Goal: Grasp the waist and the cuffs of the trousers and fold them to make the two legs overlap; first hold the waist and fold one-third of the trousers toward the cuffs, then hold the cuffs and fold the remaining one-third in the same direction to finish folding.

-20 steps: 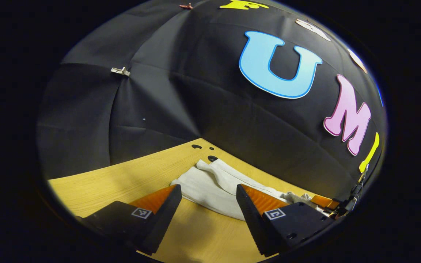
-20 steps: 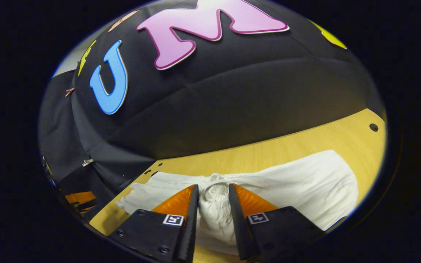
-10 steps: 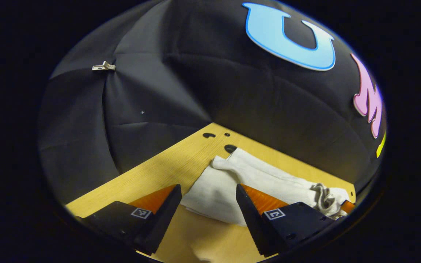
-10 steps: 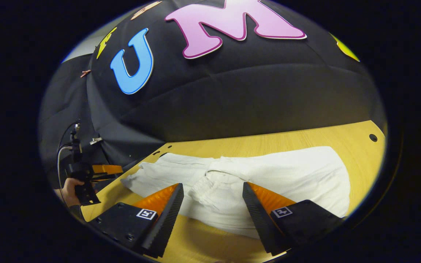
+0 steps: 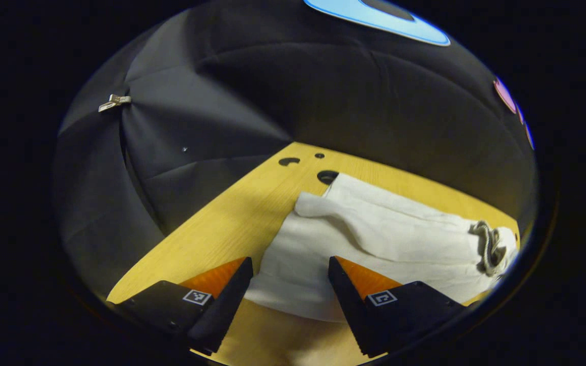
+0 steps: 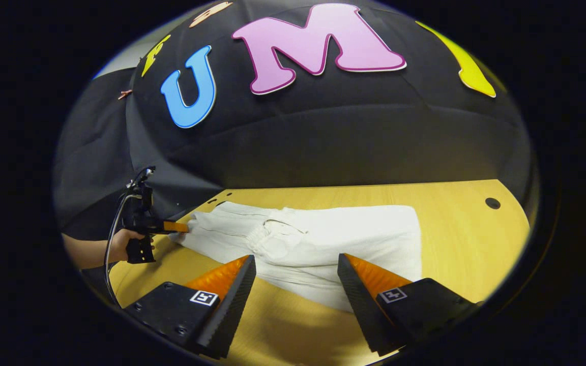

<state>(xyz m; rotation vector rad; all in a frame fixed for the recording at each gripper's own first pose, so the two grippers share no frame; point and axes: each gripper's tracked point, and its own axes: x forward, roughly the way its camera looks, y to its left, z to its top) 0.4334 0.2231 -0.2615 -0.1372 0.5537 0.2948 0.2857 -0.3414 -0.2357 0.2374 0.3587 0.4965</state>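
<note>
Soft, limp trousers (image 6: 323, 239) on the table (image 6: 456, 223), waist apparently folded over; both grippers (image 5: 289, 295) (image 6: 295, 300) spread, empty; cuffs (image 5: 318, 203) offer next hold.

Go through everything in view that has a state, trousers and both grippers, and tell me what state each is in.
Trousers: lying on the table, waist part already folded over toward the cuffs, cuff end still unfolded.
Left gripper: jaws open, holding nothing, near the cuff end.
Right gripper: jaws open, holding nothing, just short of the folded waist.
</note>
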